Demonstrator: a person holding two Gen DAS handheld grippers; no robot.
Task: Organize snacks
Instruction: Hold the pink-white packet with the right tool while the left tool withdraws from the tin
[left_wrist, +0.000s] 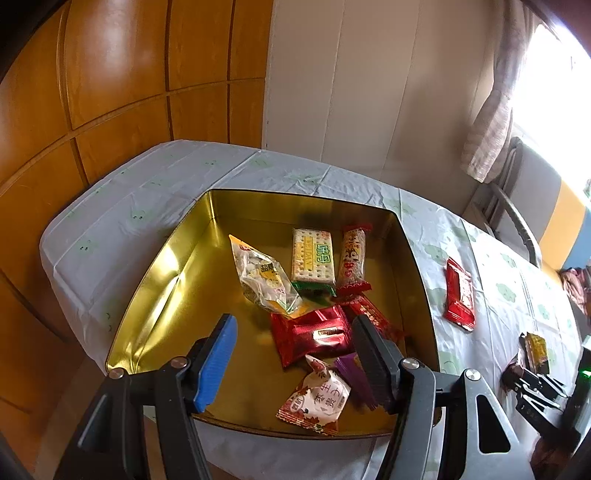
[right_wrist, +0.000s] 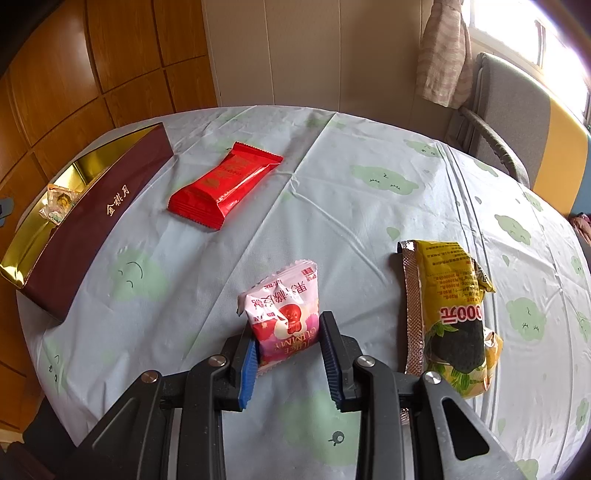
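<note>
The right gripper (right_wrist: 288, 345) pinches a pink-and-white gummy packet (right_wrist: 282, 314) on the near tablecloth (right_wrist: 351, 221). The left gripper (left_wrist: 291, 354) hovers spread over the gold-lined tin box (left_wrist: 155, 280). The slick wrapper may slip out when lifted.

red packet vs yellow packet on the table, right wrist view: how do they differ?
Colour: the red packet is plain glossy red; the yellow packet is yellow with a dark picture and printed text.
Shape: the red packet is smooth and plump; the yellow packet is crumpled.
Place: the red packet lies far from the camera, near the maroon box; the yellow packet lies close, right of the right tool.
Both rest flat on the tablecloth, outside the box.
</note>
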